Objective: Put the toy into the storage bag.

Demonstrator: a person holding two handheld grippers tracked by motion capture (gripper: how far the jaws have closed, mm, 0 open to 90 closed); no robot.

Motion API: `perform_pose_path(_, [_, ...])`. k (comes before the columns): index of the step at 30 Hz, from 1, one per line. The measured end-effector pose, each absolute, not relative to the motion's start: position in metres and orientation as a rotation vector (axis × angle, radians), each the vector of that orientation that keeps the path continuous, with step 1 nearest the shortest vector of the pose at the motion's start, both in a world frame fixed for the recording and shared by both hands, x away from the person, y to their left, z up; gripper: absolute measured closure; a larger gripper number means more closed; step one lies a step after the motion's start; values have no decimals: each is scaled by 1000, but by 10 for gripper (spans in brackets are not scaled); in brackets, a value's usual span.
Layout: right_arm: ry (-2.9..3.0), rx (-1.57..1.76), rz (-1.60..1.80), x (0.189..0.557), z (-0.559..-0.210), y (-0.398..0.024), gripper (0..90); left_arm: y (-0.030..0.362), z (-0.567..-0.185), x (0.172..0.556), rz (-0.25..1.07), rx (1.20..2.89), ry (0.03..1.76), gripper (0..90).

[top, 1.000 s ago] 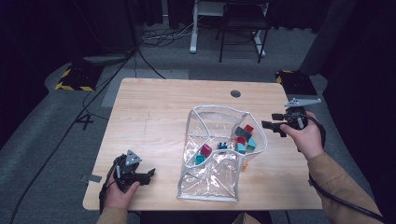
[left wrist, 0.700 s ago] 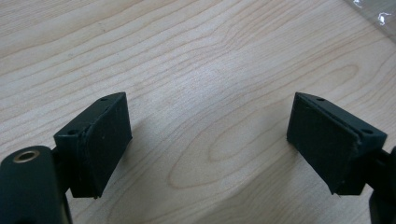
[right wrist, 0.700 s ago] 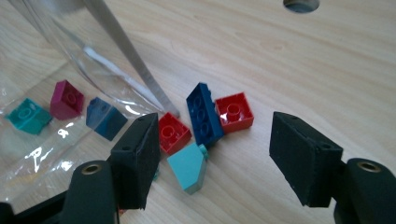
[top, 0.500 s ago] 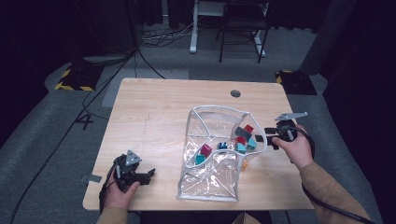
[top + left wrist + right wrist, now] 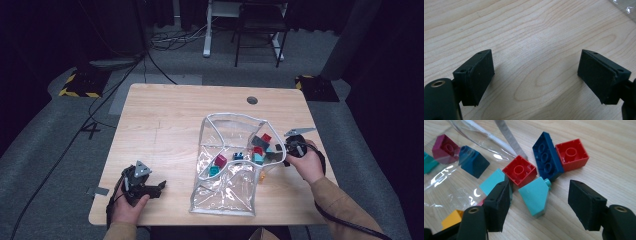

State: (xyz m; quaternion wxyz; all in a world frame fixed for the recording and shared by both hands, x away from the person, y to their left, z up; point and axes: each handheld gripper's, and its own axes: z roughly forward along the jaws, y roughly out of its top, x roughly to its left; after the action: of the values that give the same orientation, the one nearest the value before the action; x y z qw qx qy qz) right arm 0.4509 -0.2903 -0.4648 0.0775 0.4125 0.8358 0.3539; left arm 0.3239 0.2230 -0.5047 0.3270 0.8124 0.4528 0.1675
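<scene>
A clear plastic bag lies on the wooden table with several toy bricks in and beside it. My right gripper is low at the bag's right edge. In the right gripper view it is open astride a turquoise sloped brick; the pads do not touch it, and the jaws have just closed a little. Just beyond lie a red brick, a dark blue plate and a second red brick. My left gripper rests at the front left, open over bare wood.
Under the bag's film lie a magenta brick, a dark blue sloped brick and a yellow one. The bag's grey rim strip runs past the loose bricks. A round cable hole sits near the table's far edge.
My right hand has come down and to the left, from beside the table's right edge to the bricks at the bag's right side. The left hand has kept still.
</scene>
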Motion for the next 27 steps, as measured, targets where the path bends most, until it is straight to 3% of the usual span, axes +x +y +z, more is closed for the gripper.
perform_pose_path(13, [2570,1154,947,453,-479,-279,572,223,-505,324,439,2128,1186,141])
perform_pose_path(27, [2560,1138,949,446,-460,-282,588,223,-505,324,439,2128,1186,140])
